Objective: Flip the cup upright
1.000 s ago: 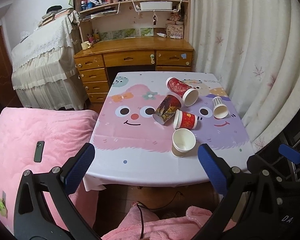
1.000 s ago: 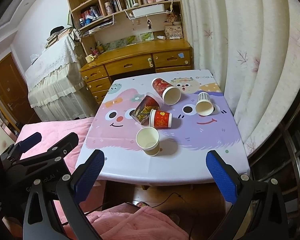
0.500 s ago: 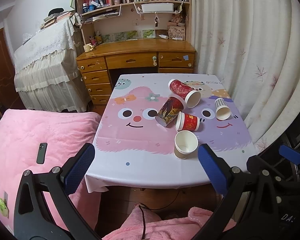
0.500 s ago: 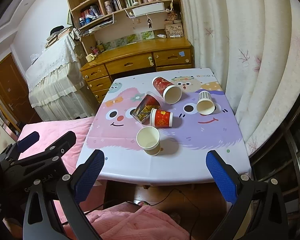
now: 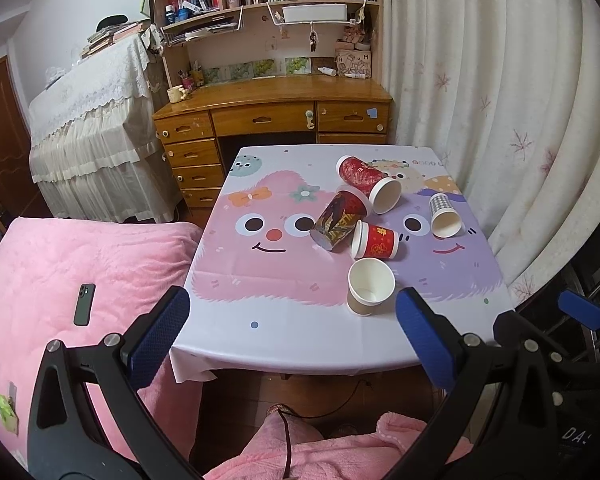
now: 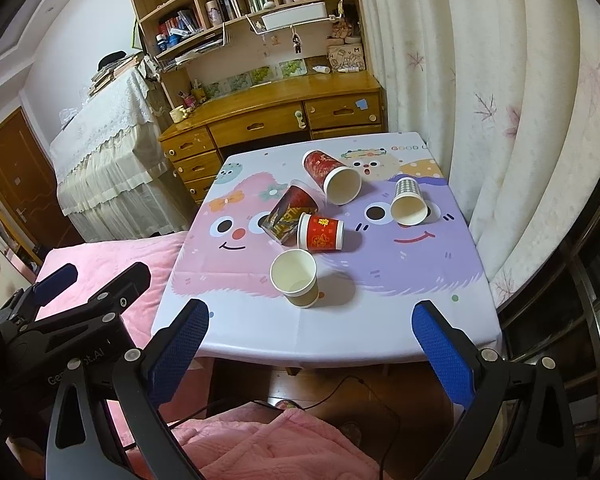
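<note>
Several paper cups sit on the cartoon tablecloth (image 5: 260, 280) (image 6: 228, 280). A plain tan cup (image 5: 370, 286) (image 6: 296, 278) stands upright nearest me. Lying on their sides are a small red cup (image 5: 376, 240) (image 6: 321, 232), a dark patterned cup (image 5: 338, 220) (image 6: 290, 214), a larger red cup (image 5: 368, 184) (image 6: 332, 176) and a checked cup (image 5: 443, 216) (image 6: 408, 202). My left gripper (image 5: 292, 330) and right gripper (image 6: 310, 338) are both open and empty, held back from the table's near edge.
A pink bed (image 5: 60, 280) with a dark phone (image 5: 85, 304) lies left of the table. A wooden desk (image 5: 272, 108) with bookshelves stands behind it. White curtains (image 5: 500, 100) hang on the right. A pink robe (image 6: 268, 440) is below.
Both grippers have drawn back and risen slightly, so the table and cups look a little farther away. The cups have not moved.
</note>
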`<state>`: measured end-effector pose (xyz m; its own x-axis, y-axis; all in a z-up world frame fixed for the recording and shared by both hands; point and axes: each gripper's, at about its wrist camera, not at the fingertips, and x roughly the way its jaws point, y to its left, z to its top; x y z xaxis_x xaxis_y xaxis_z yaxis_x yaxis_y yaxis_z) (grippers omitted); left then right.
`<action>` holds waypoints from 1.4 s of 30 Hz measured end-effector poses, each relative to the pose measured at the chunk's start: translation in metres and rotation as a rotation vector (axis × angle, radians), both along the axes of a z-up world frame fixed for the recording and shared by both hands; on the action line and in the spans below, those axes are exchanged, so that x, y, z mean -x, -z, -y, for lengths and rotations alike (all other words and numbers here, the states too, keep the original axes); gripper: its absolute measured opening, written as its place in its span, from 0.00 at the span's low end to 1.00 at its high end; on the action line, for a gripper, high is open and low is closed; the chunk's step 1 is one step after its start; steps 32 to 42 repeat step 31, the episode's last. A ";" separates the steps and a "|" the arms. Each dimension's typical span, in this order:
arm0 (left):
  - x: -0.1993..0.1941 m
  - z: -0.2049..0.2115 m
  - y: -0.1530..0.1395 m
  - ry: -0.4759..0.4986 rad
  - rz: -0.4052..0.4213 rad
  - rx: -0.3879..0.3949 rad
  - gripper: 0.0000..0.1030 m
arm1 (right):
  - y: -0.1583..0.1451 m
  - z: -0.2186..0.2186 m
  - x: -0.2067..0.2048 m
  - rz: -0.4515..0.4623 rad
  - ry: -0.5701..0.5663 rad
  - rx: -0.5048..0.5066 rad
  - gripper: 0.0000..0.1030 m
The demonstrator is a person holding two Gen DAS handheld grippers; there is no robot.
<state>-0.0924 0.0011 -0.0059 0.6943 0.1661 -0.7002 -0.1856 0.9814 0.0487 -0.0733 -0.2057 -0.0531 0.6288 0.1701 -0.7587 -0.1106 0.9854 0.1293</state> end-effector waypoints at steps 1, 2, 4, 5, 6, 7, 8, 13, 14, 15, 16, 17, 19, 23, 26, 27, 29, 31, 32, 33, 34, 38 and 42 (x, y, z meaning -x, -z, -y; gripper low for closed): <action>0.001 0.000 0.000 0.001 -0.001 -0.001 0.99 | 0.001 0.001 0.000 -0.002 0.001 -0.002 1.00; 0.001 0.001 0.000 0.000 -0.001 -0.002 0.99 | 0.003 0.002 0.002 -0.004 0.001 -0.003 1.00; 0.001 0.001 0.000 -0.001 0.000 -0.002 0.99 | 0.005 0.005 0.004 -0.009 0.002 -0.009 1.00; 0.000 0.001 0.000 -0.001 0.001 -0.001 0.99 | 0.006 0.006 0.005 -0.010 0.003 -0.010 1.00; 0.000 0.001 0.000 -0.002 0.001 -0.001 0.99 | 0.007 0.007 0.005 -0.012 0.004 -0.010 1.00; 0.000 0.001 0.001 -0.002 0.000 -0.001 0.99 | 0.008 0.009 0.004 -0.014 0.004 -0.010 1.00; 0.000 0.001 0.000 -0.001 -0.001 0.000 0.99 | 0.008 0.009 0.004 -0.016 0.004 -0.011 1.00; 0.000 0.001 0.000 0.000 0.002 0.000 0.99 | 0.009 0.012 0.004 -0.021 -0.001 -0.014 1.00; 0.000 0.001 0.000 0.001 0.001 -0.002 0.99 | 0.009 0.011 0.004 -0.021 0.000 -0.014 1.00; 0.000 0.001 0.000 0.002 0.001 -0.002 0.99 | 0.009 0.011 0.004 -0.021 0.001 -0.013 1.00; 0.000 0.001 0.000 0.002 0.000 -0.001 0.99 | 0.009 0.011 0.004 -0.021 0.002 -0.013 1.00; 0.000 0.001 0.001 0.004 -0.001 -0.002 0.99 | 0.009 0.011 0.004 -0.020 0.001 -0.012 1.00; -0.002 0.003 0.003 0.009 -0.003 -0.001 0.99 | 0.009 0.011 0.004 -0.021 0.002 -0.012 1.00; -0.003 0.004 0.004 0.010 -0.001 -0.003 0.99 | 0.010 0.012 0.004 -0.022 0.005 -0.017 1.00; -0.002 0.004 0.003 0.011 -0.002 -0.003 0.99 | 0.011 0.017 0.002 -0.024 0.007 -0.022 1.00; -0.002 0.004 0.003 0.009 -0.001 -0.004 0.99 | 0.011 0.018 0.002 -0.025 0.007 -0.023 1.00; -0.003 0.005 0.004 0.007 0.000 -0.006 0.99 | 0.011 0.018 0.002 -0.025 0.008 -0.021 1.00; -0.004 0.006 0.004 0.012 0.002 -0.009 0.99 | 0.013 0.021 0.001 -0.031 0.011 -0.025 1.00; -0.004 0.006 0.004 0.012 0.002 -0.009 0.99 | 0.013 0.021 0.001 -0.031 0.011 -0.025 1.00; -0.004 0.006 0.004 0.012 0.002 -0.009 0.99 | 0.013 0.021 0.001 -0.031 0.011 -0.025 1.00; -0.004 0.006 0.004 0.012 0.002 -0.009 0.99 | 0.013 0.021 0.001 -0.031 0.011 -0.025 1.00; -0.004 0.006 0.004 0.012 0.002 -0.009 0.99 | 0.013 0.021 0.001 -0.031 0.011 -0.025 1.00; -0.004 0.006 0.004 0.012 0.002 -0.009 0.99 | 0.013 0.021 0.001 -0.031 0.011 -0.025 1.00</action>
